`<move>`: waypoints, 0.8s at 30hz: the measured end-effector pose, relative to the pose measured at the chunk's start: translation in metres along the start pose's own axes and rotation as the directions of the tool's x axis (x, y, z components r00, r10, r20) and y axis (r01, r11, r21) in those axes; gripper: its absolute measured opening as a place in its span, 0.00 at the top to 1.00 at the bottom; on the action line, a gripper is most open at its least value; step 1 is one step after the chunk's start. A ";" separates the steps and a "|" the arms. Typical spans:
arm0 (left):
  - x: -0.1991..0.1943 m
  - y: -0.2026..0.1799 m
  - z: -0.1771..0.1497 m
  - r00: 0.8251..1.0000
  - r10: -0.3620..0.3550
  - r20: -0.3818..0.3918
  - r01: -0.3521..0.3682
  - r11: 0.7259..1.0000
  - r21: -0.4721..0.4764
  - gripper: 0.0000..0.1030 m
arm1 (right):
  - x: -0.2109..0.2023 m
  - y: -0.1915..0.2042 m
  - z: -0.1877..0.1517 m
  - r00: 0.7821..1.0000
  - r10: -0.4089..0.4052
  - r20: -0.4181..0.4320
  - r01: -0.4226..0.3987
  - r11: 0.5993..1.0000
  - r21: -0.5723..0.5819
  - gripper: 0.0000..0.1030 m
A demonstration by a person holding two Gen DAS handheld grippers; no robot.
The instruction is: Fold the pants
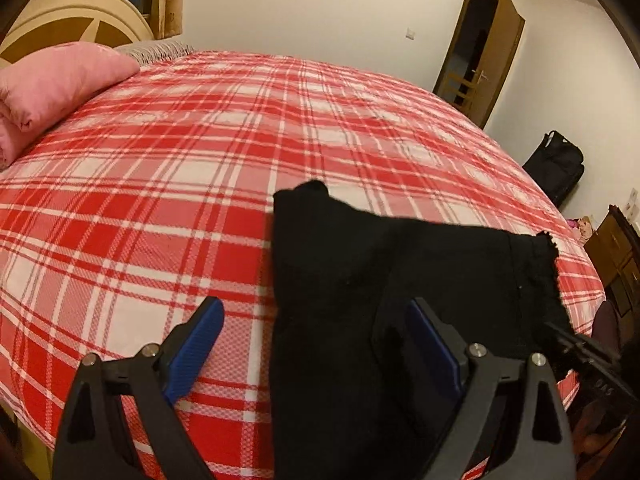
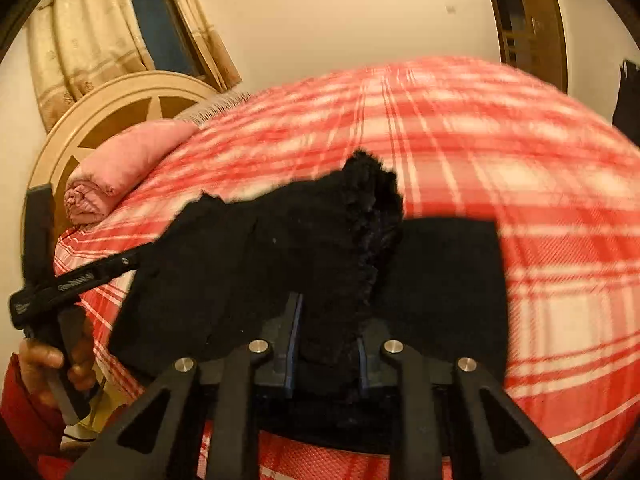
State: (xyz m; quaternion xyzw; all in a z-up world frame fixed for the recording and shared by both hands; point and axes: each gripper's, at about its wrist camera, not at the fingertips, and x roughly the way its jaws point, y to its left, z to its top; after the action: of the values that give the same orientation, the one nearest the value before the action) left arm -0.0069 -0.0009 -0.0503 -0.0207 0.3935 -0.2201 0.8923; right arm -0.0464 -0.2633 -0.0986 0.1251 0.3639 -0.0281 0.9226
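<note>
Black pants [image 1: 400,272] lie folded on a red and white plaid bed cover [image 1: 160,184] near the bed's front edge. My left gripper [image 1: 316,340] is open; its left finger is over the plaid and its right finger rests on the pants. My right gripper [image 2: 326,344] is shut on a bunched, frayed end of the pants [image 2: 340,248] and holds it up above the rest of the cloth. The left gripper also shows in the right wrist view [image 2: 76,280], held by a hand at the left edge of the pants.
A pink rolled pillow [image 1: 52,88] lies at the head of the bed by a round headboard [image 1: 76,16]. An open door [image 1: 480,52], a black suitcase [image 1: 556,168] and a wooden cabinet [image 1: 616,252] stand beyond the bed's right side.
</note>
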 end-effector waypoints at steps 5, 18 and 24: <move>-0.006 -0.005 0.008 1.000 -0.004 0.030 0.004 1.000 0.001 0.09 | -0.035 -0.014 0.010 0.997 -0.066 0.033 0.068 0.997 -0.041 0.92; 0.011 -0.028 -0.002 1.000 0.021 -0.023 -0.019 0.996 0.088 0.09 | -0.048 -0.072 -0.006 0.973 0.197 0.120 -0.221 0.944 0.246 0.29; 0.009 -0.019 0.001 1.000 0.000 -0.016 0.000 0.999 0.039 0.09 | -0.025 -0.083 0.026 0.977 0.137 0.164 -0.166 0.969 0.183 0.18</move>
State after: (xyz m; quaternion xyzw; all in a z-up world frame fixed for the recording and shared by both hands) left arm -0.0079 -0.0222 -0.0514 -0.0016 0.3963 -0.2278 0.8894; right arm -0.0593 -0.3511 -0.0814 0.2401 0.2781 -0.0023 0.9301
